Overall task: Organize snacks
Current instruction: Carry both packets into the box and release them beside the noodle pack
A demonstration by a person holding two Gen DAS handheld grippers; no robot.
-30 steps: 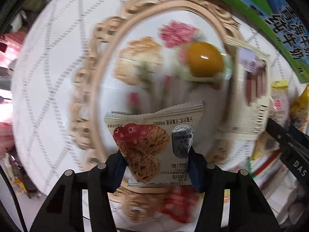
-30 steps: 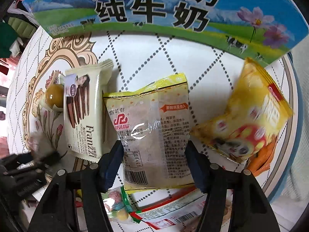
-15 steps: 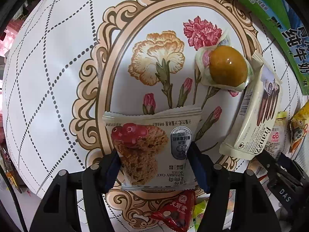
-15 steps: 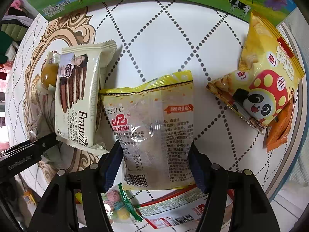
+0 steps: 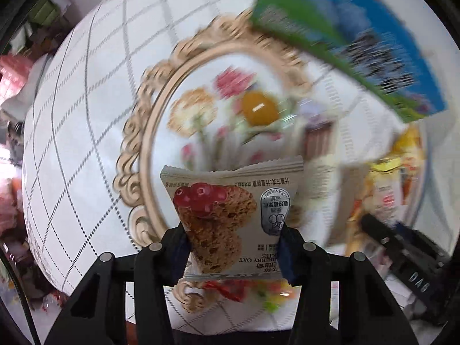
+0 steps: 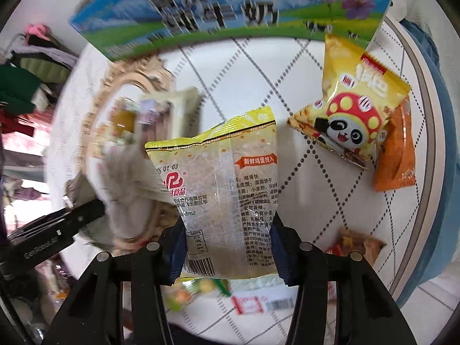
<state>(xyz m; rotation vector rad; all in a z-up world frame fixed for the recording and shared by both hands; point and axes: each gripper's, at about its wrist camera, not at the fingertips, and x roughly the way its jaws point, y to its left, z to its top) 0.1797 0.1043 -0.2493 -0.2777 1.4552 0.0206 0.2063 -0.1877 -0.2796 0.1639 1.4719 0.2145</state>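
My left gripper (image 5: 233,247) is shut on a cranberry oat cookie packet (image 5: 230,218) and holds it above the round table's floral centre. My right gripper (image 6: 228,248) is shut on a yellow-topped clear egg biscuit bag (image 6: 224,201) and holds it above the table. The left gripper's body (image 6: 54,235) shows at the left in the right wrist view. The right gripper's body (image 5: 402,256) shows at the lower right in the left wrist view. A wrapped round orange sweet (image 5: 258,108) and a cream Franzzi biscuit pack (image 5: 319,155) lie on the table, blurred.
A blue-green milk carton box (image 6: 230,8) stands at the table's far side. A yellow panda snack bag (image 6: 356,115) lies over an orange packet (image 6: 396,155) at the right. Small sweets and wrappers (image 6: 250,304) lie near the front edge. The table (image 5: 74,132) is round with a diamond pattern.
Both grippers have lifted and pulled back with their packets still held; the table looks smaller and farther. The views are motion-blurred. The milk box has come further into view.
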